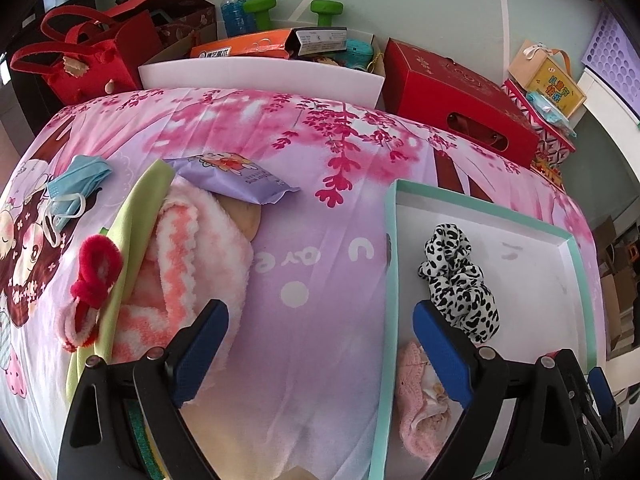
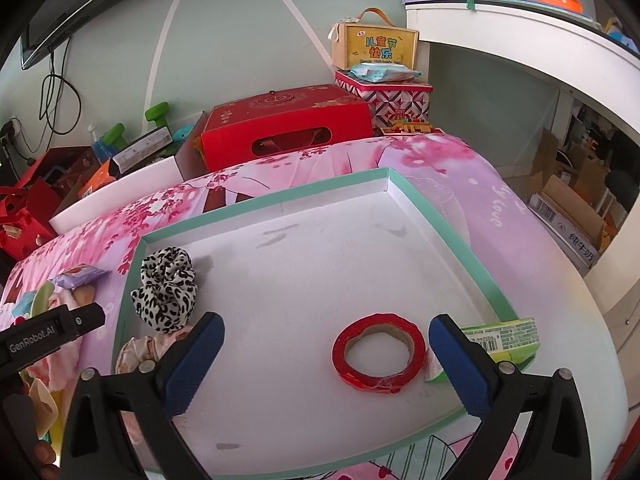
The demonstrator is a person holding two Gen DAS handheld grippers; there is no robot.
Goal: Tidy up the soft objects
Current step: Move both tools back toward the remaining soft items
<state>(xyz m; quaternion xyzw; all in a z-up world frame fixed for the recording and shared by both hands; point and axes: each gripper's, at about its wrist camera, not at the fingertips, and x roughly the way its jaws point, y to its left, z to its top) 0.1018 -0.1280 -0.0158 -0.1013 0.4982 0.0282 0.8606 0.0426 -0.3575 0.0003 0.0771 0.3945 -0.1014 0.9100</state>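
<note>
At the left of the left wrist view, a pink-and-white striped fluffy towel (image 1: pixel 188 264) is lying on the floral-clothed surface (image 1: pixel 320 240). The left tongs (image 1: pixel 320 344) are gaping wide, empty. Rightward, a leopard-print fabric scrunchie (image 1: pixel 456 276) is sitting inside the shallow teal-rimmed white tray (image 1: pixel 532 280). The right tongs (image 2: pixel 326 356) are spreading wide around a red tape roll (image 2: pixel 378 354), untouching.

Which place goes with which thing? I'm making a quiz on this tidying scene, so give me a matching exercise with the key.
Things:
1. leopard-print scrunchie
2. red tape roll
3. blue face mask
4. purple snack packet

Places:
A. on the bedsheet, far left, outside the tray
B. in the tray, near its left wall
C. lying on the pink-and-white fluffy cloth
D. in the tray, between the right hand-held gripper's open fingers

Pairs: 1-B, 2-D, 3-A, 4-C
</note>
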